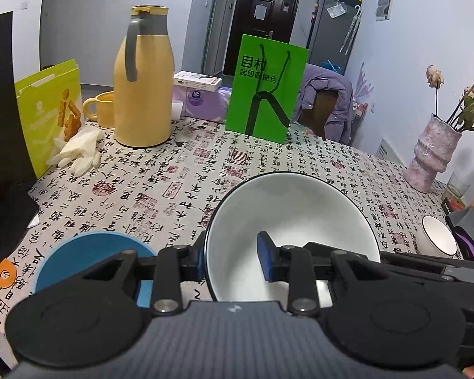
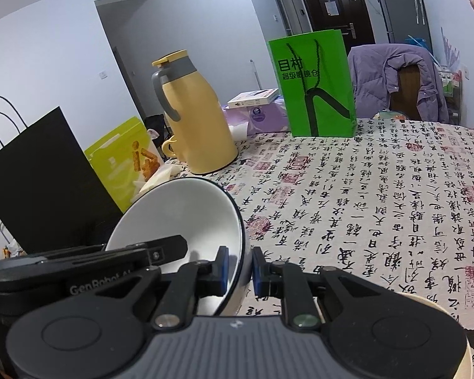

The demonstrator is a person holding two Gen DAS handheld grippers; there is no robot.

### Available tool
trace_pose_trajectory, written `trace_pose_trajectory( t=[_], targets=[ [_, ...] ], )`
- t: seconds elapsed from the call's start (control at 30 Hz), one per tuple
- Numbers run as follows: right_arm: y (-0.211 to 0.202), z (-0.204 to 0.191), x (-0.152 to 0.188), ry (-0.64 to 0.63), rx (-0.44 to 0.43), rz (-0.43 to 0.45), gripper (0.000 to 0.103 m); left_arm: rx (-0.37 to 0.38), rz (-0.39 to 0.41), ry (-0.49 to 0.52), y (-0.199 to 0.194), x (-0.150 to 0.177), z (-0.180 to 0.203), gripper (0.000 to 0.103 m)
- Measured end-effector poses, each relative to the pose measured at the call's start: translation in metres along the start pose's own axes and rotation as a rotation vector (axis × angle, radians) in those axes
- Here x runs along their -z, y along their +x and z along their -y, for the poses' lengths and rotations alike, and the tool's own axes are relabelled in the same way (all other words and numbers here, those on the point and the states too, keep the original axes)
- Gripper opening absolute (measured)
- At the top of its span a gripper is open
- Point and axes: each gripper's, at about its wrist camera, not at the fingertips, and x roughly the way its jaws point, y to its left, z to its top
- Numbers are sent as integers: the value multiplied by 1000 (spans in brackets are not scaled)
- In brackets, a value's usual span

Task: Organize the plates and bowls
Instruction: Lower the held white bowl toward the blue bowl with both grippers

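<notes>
Left wrist view: left gripper (image 1: 233, 260) clamped on the rim of a large white ceramic bowl with a dark rim (image 1: 300, 208), one pad inside, one outside; bowl tilted above the calligraphy-print tablecloth (image 1: 173, 173). Round blue plate (image 1: 88, 252) at 8 o'clock of the bowl; small white bowl (image 1: 437, 237) at 3 o'clock; tall yellow thermos jug (image 1: 143, 79) at 11 o'clock. Right wrist view: right gripper (image 2: 240, 270) pinched on the same bowl's wall (image 2: 180, 211).
</notes>
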Motion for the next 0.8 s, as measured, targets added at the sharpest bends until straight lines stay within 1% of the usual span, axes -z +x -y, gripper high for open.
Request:
trace_pose_trajectory(
  t=[0.8],
  targets=[
    [15,-40,5,-34,-14,-11,16,-10,16,-44,-17,5,-41,31]
  ],
)
